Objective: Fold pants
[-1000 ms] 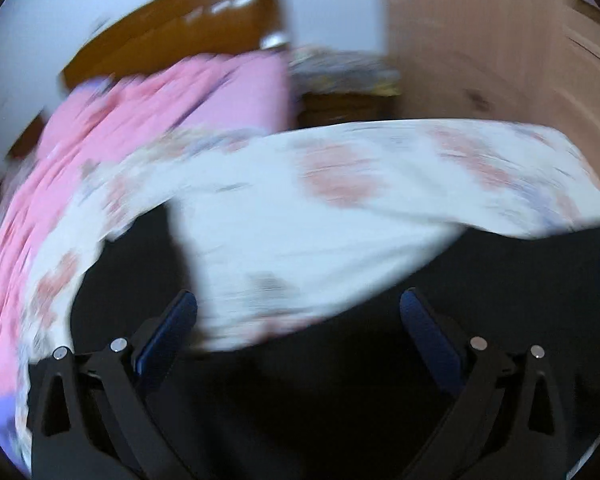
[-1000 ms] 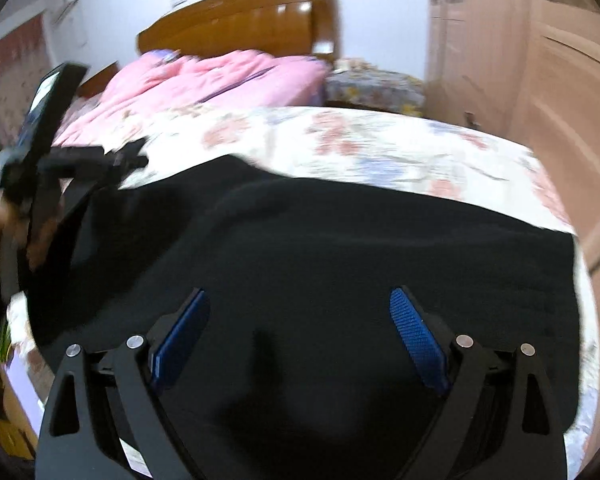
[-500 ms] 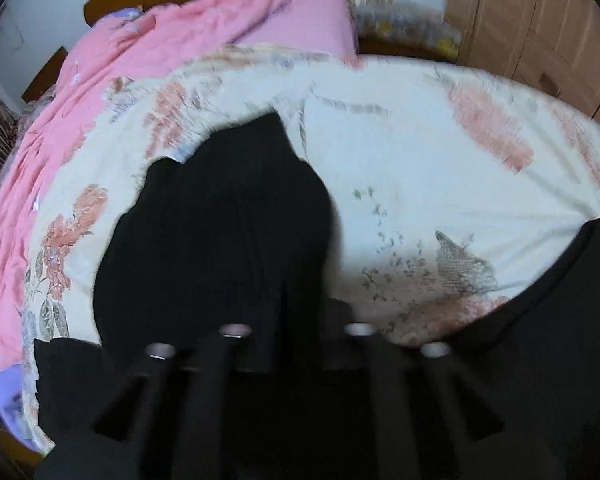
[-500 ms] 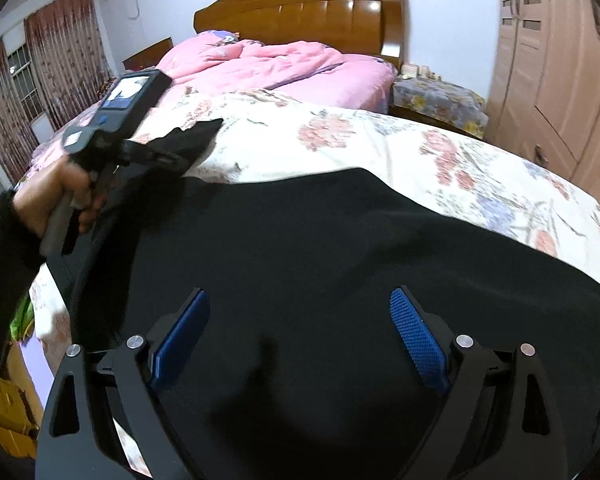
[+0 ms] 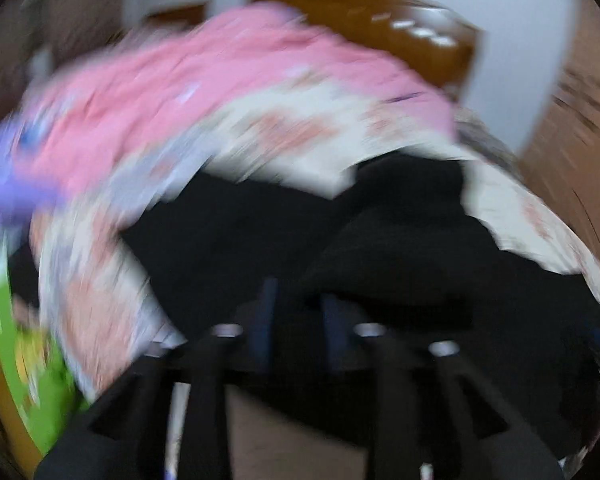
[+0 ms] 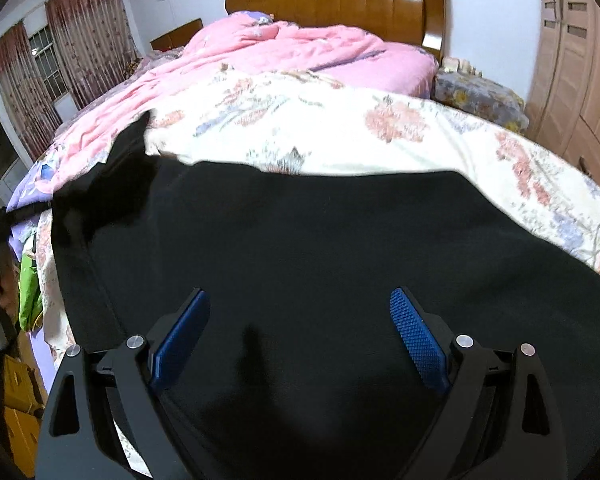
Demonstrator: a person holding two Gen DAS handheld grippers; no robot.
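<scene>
My left claw [image 5: 294, 320] has its pads nearly together on a fold of the black pants [image 6: 320, 248], though blur hides how deep the bite is. My right claw [image 6: 300, 332] hangs wide open above them, holding nothing. The pants lie spread on the bed [image 6: 340, 128]. I judge a shallow pinch could slip mid-swing, dropping the leg crooked or bunching it.

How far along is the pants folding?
Early on. The black pants lie spread across the floral bedsheet, and no finished fold shows. In hand: the left gripper looks shut on a raised bit of the pants, though that view is blurred; the right gripper hangs open above them. Nearly all the folding is left.
</scene>
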